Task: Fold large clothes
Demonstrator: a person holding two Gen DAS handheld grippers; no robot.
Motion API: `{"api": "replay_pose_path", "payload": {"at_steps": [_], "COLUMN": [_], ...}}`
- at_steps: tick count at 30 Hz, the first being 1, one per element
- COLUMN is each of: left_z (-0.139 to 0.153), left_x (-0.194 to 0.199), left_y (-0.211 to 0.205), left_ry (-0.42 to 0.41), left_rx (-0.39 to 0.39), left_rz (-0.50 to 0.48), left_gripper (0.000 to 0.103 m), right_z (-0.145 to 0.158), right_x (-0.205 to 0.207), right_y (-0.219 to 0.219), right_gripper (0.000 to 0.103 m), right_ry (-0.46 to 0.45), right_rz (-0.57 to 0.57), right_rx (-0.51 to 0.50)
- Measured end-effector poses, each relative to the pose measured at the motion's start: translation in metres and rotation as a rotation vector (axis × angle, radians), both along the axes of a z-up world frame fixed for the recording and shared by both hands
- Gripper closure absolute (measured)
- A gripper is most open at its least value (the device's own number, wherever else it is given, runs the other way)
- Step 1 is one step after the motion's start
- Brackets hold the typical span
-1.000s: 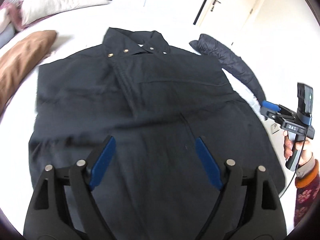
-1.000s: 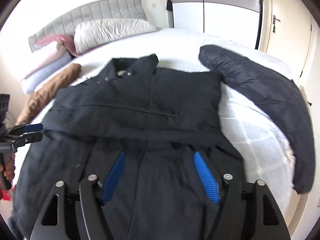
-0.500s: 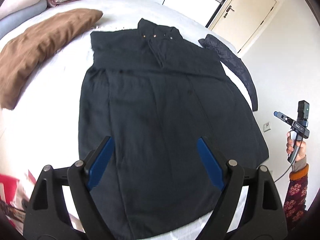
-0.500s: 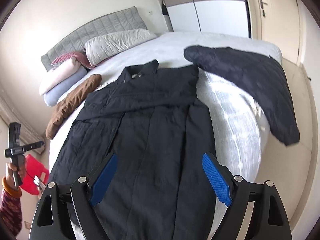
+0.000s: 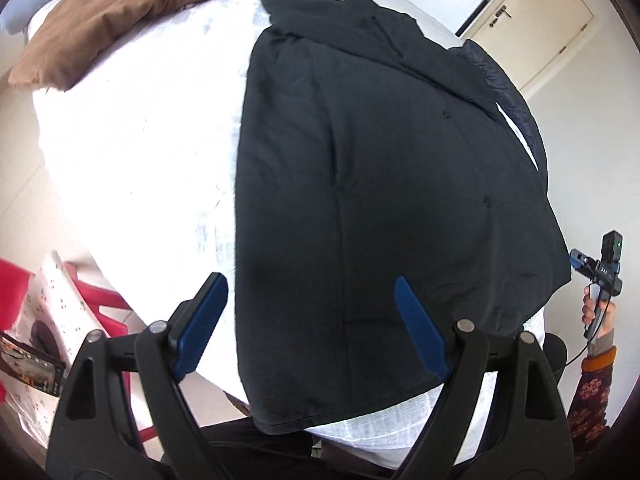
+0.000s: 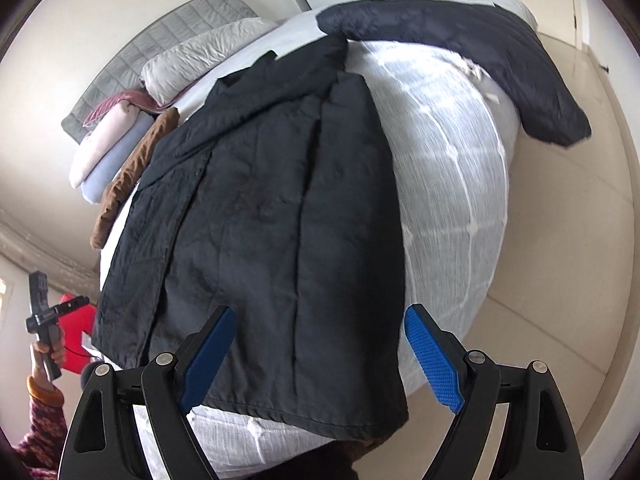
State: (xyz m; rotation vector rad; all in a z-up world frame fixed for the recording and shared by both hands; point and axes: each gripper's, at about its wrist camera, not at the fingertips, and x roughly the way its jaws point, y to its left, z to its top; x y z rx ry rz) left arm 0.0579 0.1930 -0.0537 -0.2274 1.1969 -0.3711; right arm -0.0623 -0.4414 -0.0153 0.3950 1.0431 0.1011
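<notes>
A long black coat (image 5: 384,184) lies flat on the white bed (image 5: 140,120), collar at the far end, hem hanging over the near edge. It also shows in the right wrist view (image 6: 272,216). My left gripper (image 5: 312,320) is open and empty, above the hem's left part near the coat's left edge. My right gripper (image 6: 320,352) is open and empty, above the hem's right part. Each gripper shows small in the other's view: the right gripper (image 5: 596,268) and the left gripper (image 6: 48,312).
A second dark quilted jacket (image 6: 460,44) lies on the bed's far right side. A brown cushion (image 5: 132,12) and pillows (image 6: 200,60) lie near the headboard. A red chair (image 5: 100,300) stands left of the bed. Beige floor (image 6: 560,240) lies on the right.
Both grippers have pulled back from over the coat's chest to beyond the bed's foot edge. The whole coat and its hem are now in view. Both grippers stayed open.
</notes>
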Motion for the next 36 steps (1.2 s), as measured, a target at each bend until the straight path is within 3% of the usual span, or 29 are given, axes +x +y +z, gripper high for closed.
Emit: {"api": "replay_pose_path", "payload": {"at_steps": [7,11,17,20,22,23,24,26,31,36], "left_z": [-0.04,-0.041,-0.043,-0.039,-0.036,-0.034,-0.031,-0.025,0.003,0.051], "left_x": [-0.01,-0.021,-0.033,-0.04,-0.042,-0.043,-0.043,-0.041,-0.046,-0.057], "left_y": [0.012,0.01,0.006,0.0,-0.001,0.0,0.001,0.003,0.0,0.003], "left_ry": [0.12,0.102,0.135,0.134,0.128,0.125,0.121,0.107,0.018,-0.129], "left_rx": [-0.054,-0.067,-0.167,-0.176,-0.174,-0.192,-0.214,-0.24,-0.253,-0.324], "left_rz": [0.006,-0.014,-0.021,-0.015,0.001,0.012,0.023,0.042,0.043,0.018], "left_gripper": [0.018,0.018,0.019,0.03,0.053,0.059,0.072,0.084,0.092,0.094], "right_z": [-0.027,-0.043,-0.051,-0.047,-0.038,-0.034,-0.03,-0.019,0.013,0.051], "right_x": [-0.006,-0.008,-0.007,-0.009,-0.014,-0.016,-0.018,-0.022,-0.025,-0.028], "right_y": [-0.017,-0.017,0.0,0.007,0.008,0.009,0.011,0.016,0.038,0.055], "right_gripper": [0.015,0.015,0.019,0.033,0.045,0.057,0.071,0.088,0.092,0.094], "right_ry": [0.04,0.063,0.056,0.036,0.006,-0.009,-0.023,-0.056,-0.147,-0.275], "right_rz": [-0.065,-0.073,-0.061,-0.079,-0.109,-0.116,-0.113,-0.091,-0.058,-0.039], "right_rx": [0.083,0.132,0.148,0.102,0.096,0.096,0.104,0.127,0.081,0.069]}}
